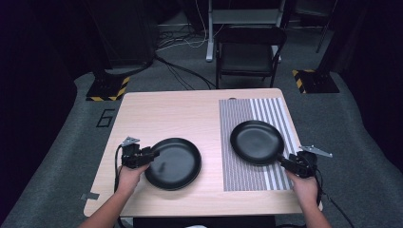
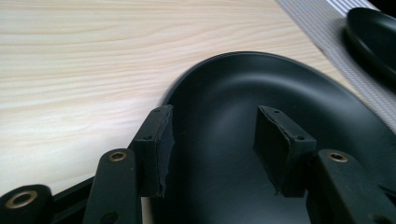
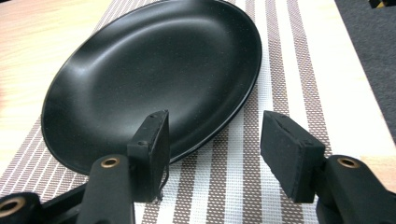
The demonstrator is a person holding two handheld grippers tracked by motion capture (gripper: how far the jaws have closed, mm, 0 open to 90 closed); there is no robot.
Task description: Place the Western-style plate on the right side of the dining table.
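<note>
High view: two black plates on a wooden table [image 1: 157, 114]. Left plate [image 1: 173, 163] on bare wood, right plate [image 1: 257, 142] on one striped placemat [image 1: 256, 178].

Left gripper view: left gripper [image 2: 212, 142] spread open, jaws straddling the left plate's rim.

Right gripper view: right gripper [image 3: 224, 149] open, jaws at the right plate's near edge.

Tabletop [image 1: 166, 114] brightly lit, surroundings dark; soft sheen on plates; high view soft.
</note>
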